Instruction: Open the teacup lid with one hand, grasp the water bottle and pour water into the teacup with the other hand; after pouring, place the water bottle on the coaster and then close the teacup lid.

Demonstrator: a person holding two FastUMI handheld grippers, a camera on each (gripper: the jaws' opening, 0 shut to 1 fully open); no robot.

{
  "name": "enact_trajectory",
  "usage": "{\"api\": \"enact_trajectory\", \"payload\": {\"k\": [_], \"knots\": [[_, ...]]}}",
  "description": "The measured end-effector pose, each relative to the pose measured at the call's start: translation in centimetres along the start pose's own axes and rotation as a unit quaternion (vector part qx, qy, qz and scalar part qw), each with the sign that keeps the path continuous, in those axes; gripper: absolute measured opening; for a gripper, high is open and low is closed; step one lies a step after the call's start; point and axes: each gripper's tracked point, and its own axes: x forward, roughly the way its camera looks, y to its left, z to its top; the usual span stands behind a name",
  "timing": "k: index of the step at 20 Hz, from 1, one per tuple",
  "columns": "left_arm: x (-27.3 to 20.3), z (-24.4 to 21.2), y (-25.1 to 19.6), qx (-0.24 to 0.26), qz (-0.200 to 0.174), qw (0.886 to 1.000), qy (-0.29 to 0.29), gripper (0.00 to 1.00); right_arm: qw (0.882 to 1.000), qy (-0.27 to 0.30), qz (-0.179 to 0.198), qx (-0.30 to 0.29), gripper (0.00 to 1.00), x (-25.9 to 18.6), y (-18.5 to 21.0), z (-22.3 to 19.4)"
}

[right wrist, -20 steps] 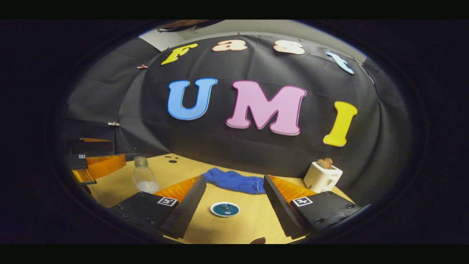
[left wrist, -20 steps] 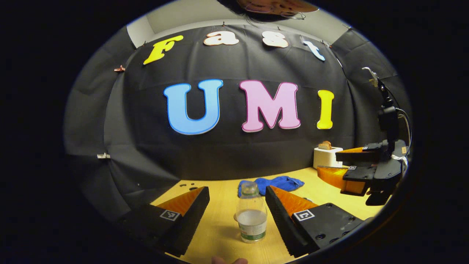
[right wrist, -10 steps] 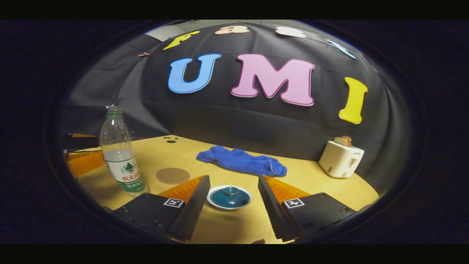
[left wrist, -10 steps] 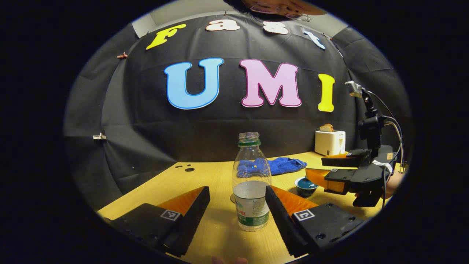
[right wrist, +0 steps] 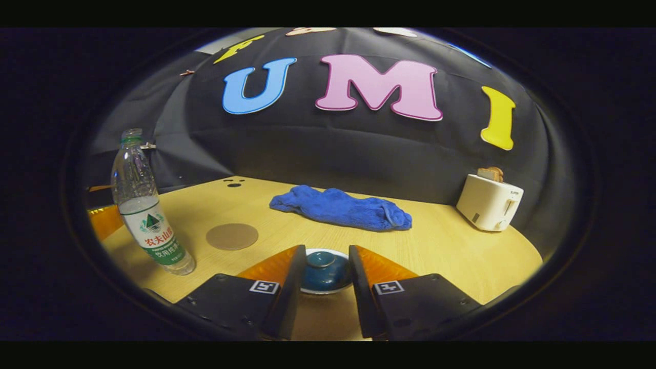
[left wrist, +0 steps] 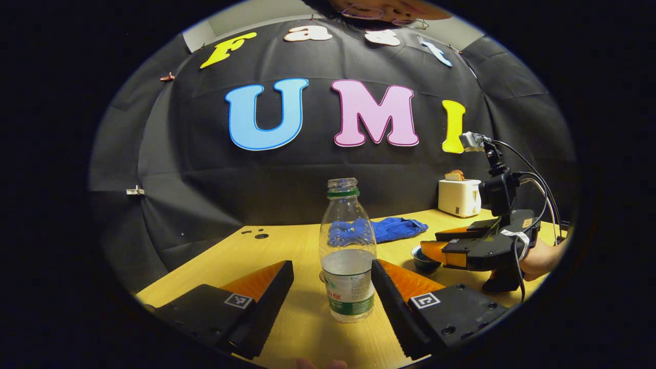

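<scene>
A: Where is the water bottle?

B: In the left gripper view the water bottle (left wrist: 347, 256) stands upright on the bench (left wrist: 287, 246), low in the middle of the frame, uncapped and partly filled. It sits between the fingers of the left gripper (left wrist: 332, 277), closer to the finger on the right side of the frame. The fingers are spread wide, and I see a gap on the left side of the bottle.

A: And the teacup?

B: In the right gripper view the teacup (right wrist: 324, 271) sits at the bottom centre with its lid on, between the two fingers of the right gripper (right wrist: 324, 266). The fingers have narrowed to either side of it. I cannot tell whether they press on the cup or the lid, since the edges are hidden behind them.

A: Is that gripper seen from the other side?

B: Yes. At the right of the left gripper view it is held by a hand (left wrist: 538, 256), low over the teacup.

A: The coaster?

B: A round brown coaster (right wrist: 231, 236) lies bare on the bench at lower left of the right gripper view, just beside the bottle.

A: Anything else?

B: A blue cloth (right wrist: 341, 207) lies in a heap mid-frame, and a white toaster (right wrist: 489, 201) stands at the right, near the wall.
</scene>
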Motion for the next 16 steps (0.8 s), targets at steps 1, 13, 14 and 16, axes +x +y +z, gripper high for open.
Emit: {"api": "enact_trajectory", "payload": {"k": [1,13,14,16], "knots": [[0.1,-0.2,0.0,-0.002,0.001,1.0,0.002,0.96,1.0,0.003,0.008,0.0,0.52,-0.1,0.4,0.1],[1.2,-0.9,-1.2,0.001,-0.006,1.0,0.009,0.96,0.999,-0.043,0.019,-0.008,0.27,-0.9,-0.3,3.4],[1.4,-1.1,-1.4,0.002,-0.007,1.0,0.011,0.96,0.999,-0.05,0.014,-0.01,0.27,-1.2,-0.9,4.2],[1.9,-1.7,-1.6,-0.001,-0.009,1.0,0.017,0.96,0.998,-0.061,0.005,-0.011,0.27,-1.9,-2.2,5.2]]}}
